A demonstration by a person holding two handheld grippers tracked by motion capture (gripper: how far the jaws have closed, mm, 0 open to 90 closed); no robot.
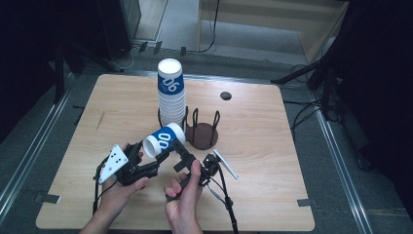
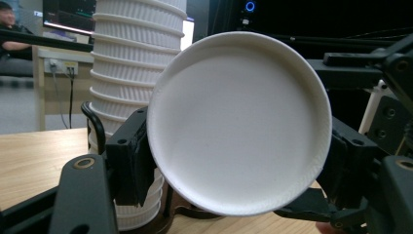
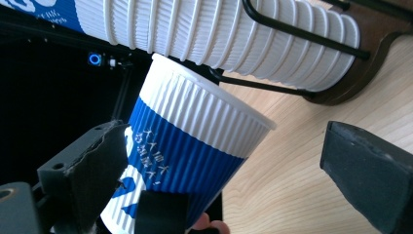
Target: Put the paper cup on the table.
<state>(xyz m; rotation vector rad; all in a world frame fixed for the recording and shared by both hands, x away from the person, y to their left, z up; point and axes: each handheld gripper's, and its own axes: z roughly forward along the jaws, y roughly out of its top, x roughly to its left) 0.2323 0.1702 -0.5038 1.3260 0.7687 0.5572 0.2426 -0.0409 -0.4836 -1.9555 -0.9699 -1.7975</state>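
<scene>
From the high view I see the whole wooden table (image 1: 253, 146), with the tall cup stack (image 1: 171, 92) standing in a dark wire rack (image 1: 200, 131) toward the far side. The loose paper cup (image 1: 163, 140) is lifted off the table just in front of that stack, lying on its side. My left gripper view gives me what the high one cannot: the cup's (image 2: 239, 122) flat white bottom face-on, round and clean, with the stack (image 2: 131, 73) right behind it. My right gripper view gives the side wall instead: ribbed white paper with a blue band and white lettering (image 3: 187, 151), its rim nearly touching the stack (image 3: 234, 34).

My left gripper (image 1: 143, 168) has its black fingers (image 2: 129, 161) pinching the cup at its bottom end, one on each side. My right gripper (image 1: 181, 151) has its fingers (image 3: 370, 170) spread wide; the cup lies between them, close against one finger (image 3: 83, 170) and clear of the other.
</scene>
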